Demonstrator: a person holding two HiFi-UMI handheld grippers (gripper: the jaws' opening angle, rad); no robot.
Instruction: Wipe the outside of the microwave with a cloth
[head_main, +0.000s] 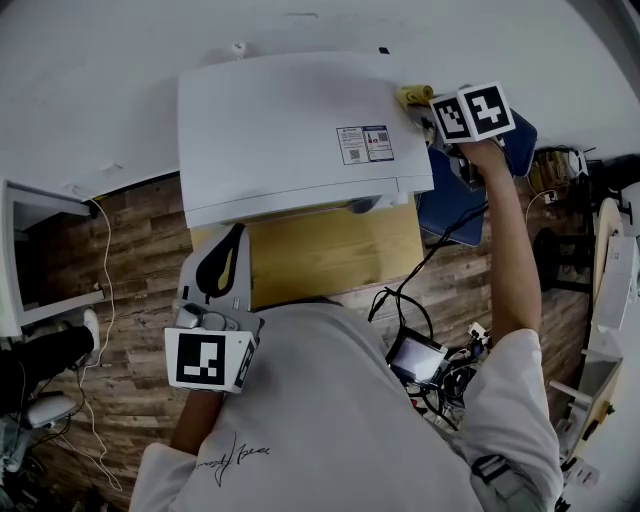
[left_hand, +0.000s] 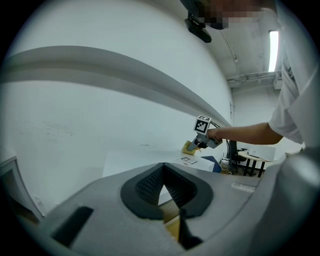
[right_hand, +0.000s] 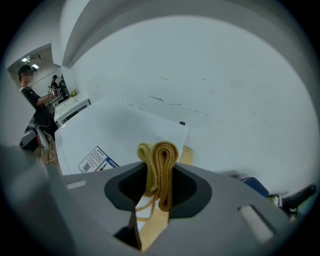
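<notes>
Right tongs (right_hand: 160, 175): clamped on folded yellow cloth (right_hand: 160, 152) | cloth: microwave (head_main: 290, 130) top, far right corner | left tongs (left_hand: 162, 171): together, empty

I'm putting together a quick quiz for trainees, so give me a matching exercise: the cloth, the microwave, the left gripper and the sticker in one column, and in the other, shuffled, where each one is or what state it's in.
Column one
1. cloth
2. microwave
3. left gripper
4. sticker

Column two
A. stands on the wooden table
B. shut, with nothing between its jaws
C. stuck on the microwave's top
D. yellow, clamped in the right gripper

Pairs: 1-D, 2-A, 3-B, 4-C
</notes>
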